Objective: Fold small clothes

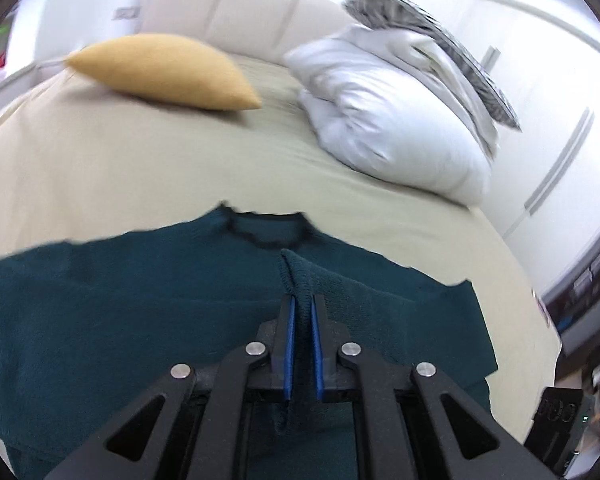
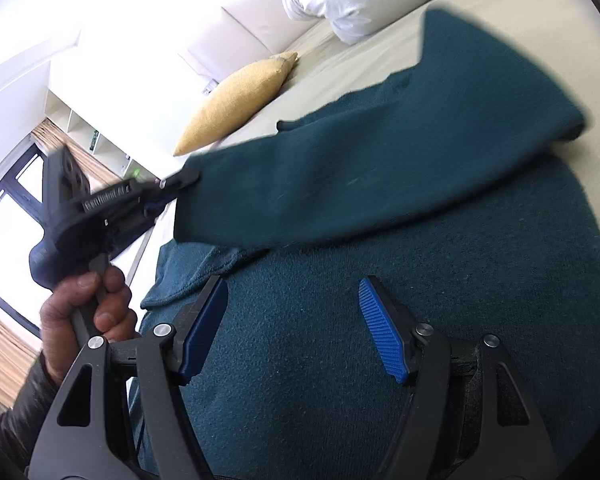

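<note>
Sweater (image 1: 100, 320): one | left tool (image 1: 301, 304) pinching sleeve | right tool (image 2: 292, 300) wide apart, holding nothing | pillows: two

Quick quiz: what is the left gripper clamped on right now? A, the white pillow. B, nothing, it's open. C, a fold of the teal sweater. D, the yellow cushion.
C: the left gripper has its jaws closed on a raised fold of the teal sweater.
</note>
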`<state>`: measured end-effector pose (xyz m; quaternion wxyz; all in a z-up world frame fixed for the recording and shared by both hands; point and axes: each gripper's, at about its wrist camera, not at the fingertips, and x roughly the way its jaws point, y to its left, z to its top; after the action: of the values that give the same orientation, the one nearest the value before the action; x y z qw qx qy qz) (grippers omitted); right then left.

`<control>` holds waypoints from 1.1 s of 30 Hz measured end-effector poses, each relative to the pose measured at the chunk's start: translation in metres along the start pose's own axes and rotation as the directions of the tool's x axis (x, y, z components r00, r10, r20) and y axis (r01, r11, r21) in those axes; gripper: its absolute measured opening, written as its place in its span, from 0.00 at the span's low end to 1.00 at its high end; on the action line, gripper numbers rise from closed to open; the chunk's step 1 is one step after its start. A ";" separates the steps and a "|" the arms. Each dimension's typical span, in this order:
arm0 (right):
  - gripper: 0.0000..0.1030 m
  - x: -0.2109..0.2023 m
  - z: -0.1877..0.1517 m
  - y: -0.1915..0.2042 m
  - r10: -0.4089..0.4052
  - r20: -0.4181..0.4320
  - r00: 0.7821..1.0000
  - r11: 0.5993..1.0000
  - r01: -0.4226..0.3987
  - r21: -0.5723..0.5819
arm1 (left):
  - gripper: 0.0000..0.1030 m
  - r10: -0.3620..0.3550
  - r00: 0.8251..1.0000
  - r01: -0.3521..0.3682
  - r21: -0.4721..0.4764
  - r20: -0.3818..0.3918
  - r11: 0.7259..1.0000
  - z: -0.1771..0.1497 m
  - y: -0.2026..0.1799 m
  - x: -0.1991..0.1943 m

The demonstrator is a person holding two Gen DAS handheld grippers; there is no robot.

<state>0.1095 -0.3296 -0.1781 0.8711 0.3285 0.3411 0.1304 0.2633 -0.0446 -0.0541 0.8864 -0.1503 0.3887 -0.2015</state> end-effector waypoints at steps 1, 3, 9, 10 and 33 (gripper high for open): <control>0.65 -0.005 0.001 0.001 -0.008 0.010 1.000 1.000 0.008 0.000 | 0.08 0.018 1.000 -0.019 -0.036 -0.018 0.999 -0.004 0.016 0.004; 0.66 -0.020 0.009 0.003 -0.025 0.062 0.998 1.000 0.024 0.007 | 0.08 0.035 0.997 -0.042 -0.094 -0.073 0.995 -0.012 0.043 0.015; 0.66 -0.051 0.078 -0.033 -0.265 0.153 0.952 0.964 0.257 0.070 | 0.09 0.008 0.997 -0.020 -0.154 -0.074 0.988 -0.026 0.062 0.016; 0.65 -0.046 0.093 -0.044 -0.296 0.137 0.945 0.955 0.290 0.067 | 0.09 0.007 0.998 -0.016 -0.150 -0.064 0.989 -0.027 0.061 0.015; 0.30 0.021 0.170 -0.120 -0.382 -0.015 0.924 0.923 0.382 0.042 | 0.05 0.016 0.998 -0.025 -0.170 -0.056 0.985 -0.034 0.071 0.003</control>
<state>0.2411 -0.4923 -0.1745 0.8711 0.2746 0.4042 -0.0484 0.2568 0.0126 -0.1086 0.8613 -0.2162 0.4301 -0.1624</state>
